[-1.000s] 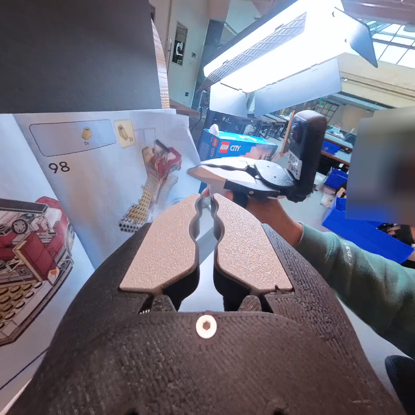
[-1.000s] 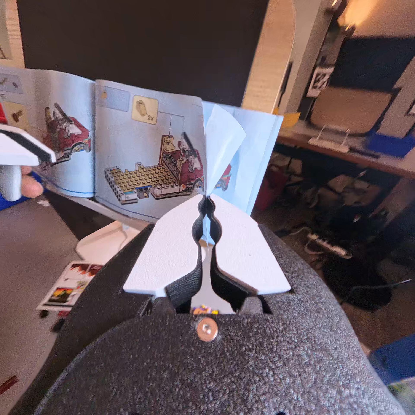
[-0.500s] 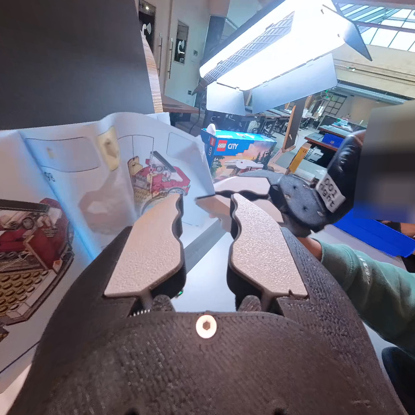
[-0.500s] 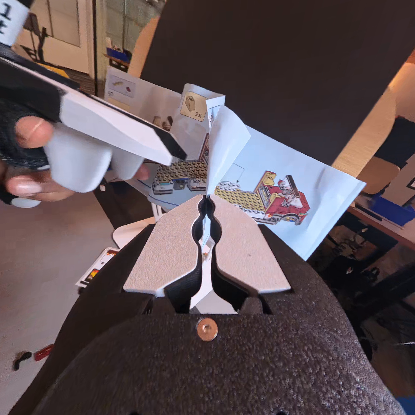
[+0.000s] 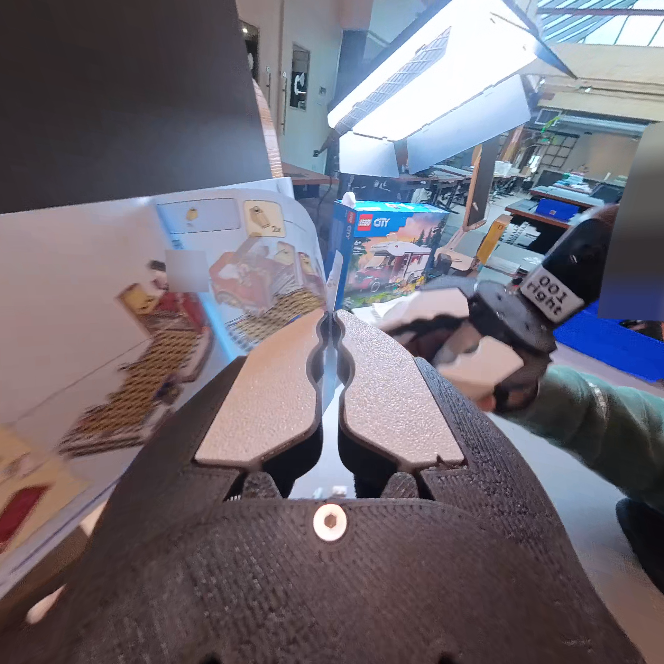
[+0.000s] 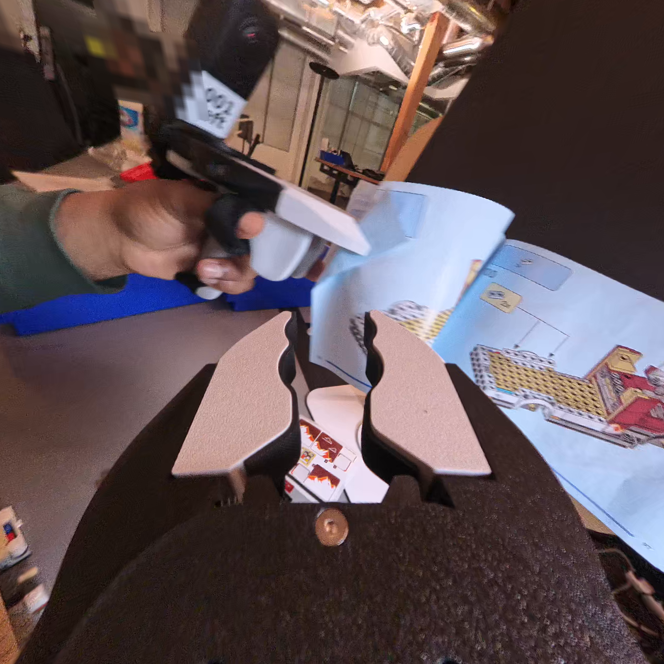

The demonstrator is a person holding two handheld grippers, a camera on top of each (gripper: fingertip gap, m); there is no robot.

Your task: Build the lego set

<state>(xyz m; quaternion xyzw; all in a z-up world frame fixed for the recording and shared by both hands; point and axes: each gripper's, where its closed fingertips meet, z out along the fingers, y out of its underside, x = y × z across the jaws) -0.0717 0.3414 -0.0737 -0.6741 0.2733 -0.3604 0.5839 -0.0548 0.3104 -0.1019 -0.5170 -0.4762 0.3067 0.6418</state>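
Note:
The open instruction booklet point(image 5: 107, 323) stands upright on the left in the left wrist view. My left gripper point(image 5: 330, 318) is shut on the edge of one of its pages point(image 5: 332, 280), which stands up thin between the fingers. In the right wrist view the booklet point(image 6: 539, 341) spreads to the right, with a page curling up. My right gripper point(image 6: 330, 316) is open and empty, just left of that page. The left gripper point(image 6: 359, 248) shows there at upper left, on the page's top edge. The right gripper point(image 5: 424, 334) shows at the right in the left wrist view.
A sticker sheet point(image 6: 319, 456) and a white stand base point(image 6: 337, 406) lie on the grey table point(image 6: 90, 377) below my right gripper. The Lego set box point(image 5: 388, 255) stands behind. A blue bin point(image 6: 107, 301) sits at the far edge. Loose pieces point(image 6: 10, 535) lie at lower left. My right fingertips sit around 5 cm from my left ones.
My right gripper has let go of the page and opened. My left gripper opened, then shut on that page. The page has swung over toward the left.

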